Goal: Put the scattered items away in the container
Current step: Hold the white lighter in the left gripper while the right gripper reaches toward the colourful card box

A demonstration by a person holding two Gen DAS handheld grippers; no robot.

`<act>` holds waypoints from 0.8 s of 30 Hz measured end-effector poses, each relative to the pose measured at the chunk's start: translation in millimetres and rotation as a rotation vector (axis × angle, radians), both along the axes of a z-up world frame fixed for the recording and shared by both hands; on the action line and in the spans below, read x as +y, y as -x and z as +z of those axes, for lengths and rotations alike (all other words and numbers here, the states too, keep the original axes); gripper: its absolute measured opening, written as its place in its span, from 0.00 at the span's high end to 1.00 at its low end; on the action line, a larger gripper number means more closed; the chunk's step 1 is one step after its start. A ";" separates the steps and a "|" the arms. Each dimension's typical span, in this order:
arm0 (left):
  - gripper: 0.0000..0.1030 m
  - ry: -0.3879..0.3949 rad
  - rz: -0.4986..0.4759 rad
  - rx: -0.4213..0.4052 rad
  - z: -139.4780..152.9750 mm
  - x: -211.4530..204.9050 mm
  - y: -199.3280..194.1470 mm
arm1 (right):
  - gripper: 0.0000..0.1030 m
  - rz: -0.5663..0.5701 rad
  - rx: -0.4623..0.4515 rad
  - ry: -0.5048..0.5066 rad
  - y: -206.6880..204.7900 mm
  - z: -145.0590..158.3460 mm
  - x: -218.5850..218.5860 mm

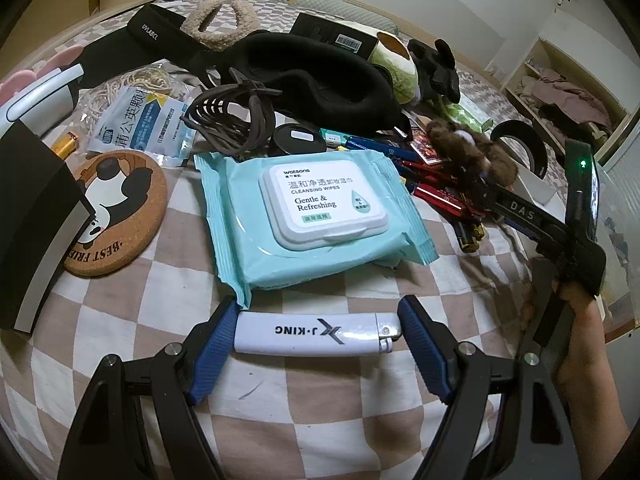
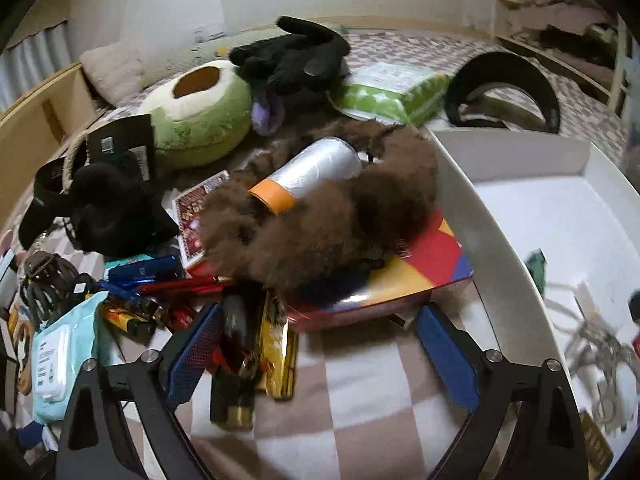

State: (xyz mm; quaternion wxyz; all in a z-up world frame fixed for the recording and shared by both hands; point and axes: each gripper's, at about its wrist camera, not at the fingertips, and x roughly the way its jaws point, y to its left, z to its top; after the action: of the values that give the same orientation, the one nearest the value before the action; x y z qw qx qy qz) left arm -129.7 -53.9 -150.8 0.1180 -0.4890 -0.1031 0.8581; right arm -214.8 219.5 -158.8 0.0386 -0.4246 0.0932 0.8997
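Observation:
On the checked bedsheet lies a white J-KING lighter (image 1: 316,332), and my left gripper (image 1: 316,322) is shut on it lengthwise, a blue pad against each end. My right gripper (image 2: 320,320) is open just above the sheet, in front of a colourful box (image 2: 420,276). On that box rests a brown fluffy item (image 2: 332,216) with a plastic roll (image 2: 316,168) on top. Gold and black small items (image 2: 276,344) lie by its left finger. The white container (image 2: 512,156) stands to its right, with cords and small things inside.
A teal wipes pack (image 1: 316,216) lies just beyond the lighter. A cork coaster (image 1: 120,216) and a black box (image 1: 32,220) sit to the left. A hair claw (image 1: 228,120), a black mask (image 1: 320,76), an avocado plush (image 2: 200,120) and a green tissue pack (image 2: 392,92) crowd the back. A hand (image 1: 580,340) is at the right.

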 end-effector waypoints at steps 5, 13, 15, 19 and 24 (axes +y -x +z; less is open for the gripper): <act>0.22 0.001 -0.003 0.001 0.2 0.8 0.0 | 0.06 0.182 0.033 0.142 5.2 5.1 -5.1; 0.22 -0.001 -0.005 -0.002 -0.1 0.5 0.4 | 0.06 0.242 0.102 0.143 -3.0 28.6 -13.3; 0.22 0.003 -0.007 -0.002 -0.2 1.0 0.6 | 0.06 0.249 0.075 0.186 7.1 29.0 -6.9; 0.22 0.001 -0.007 -0.003 -0.3 0.2 0.9 | 0.06 0.265 0.019 0.270 28.6 30.1 4.5; 0.22 0.000 -0.004 -0.008 -1.6 0.1 2.5 | 0.06 0.303 -0.026 0.360 68.7 41.3 5.4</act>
State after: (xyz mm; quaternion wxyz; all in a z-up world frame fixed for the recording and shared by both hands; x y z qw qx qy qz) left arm -132.2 -53.8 -152.4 0.1194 -0.4928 -0.1026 0.8558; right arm -283.5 224.9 -117.5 -0.1720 -0.4453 0.1870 0.8586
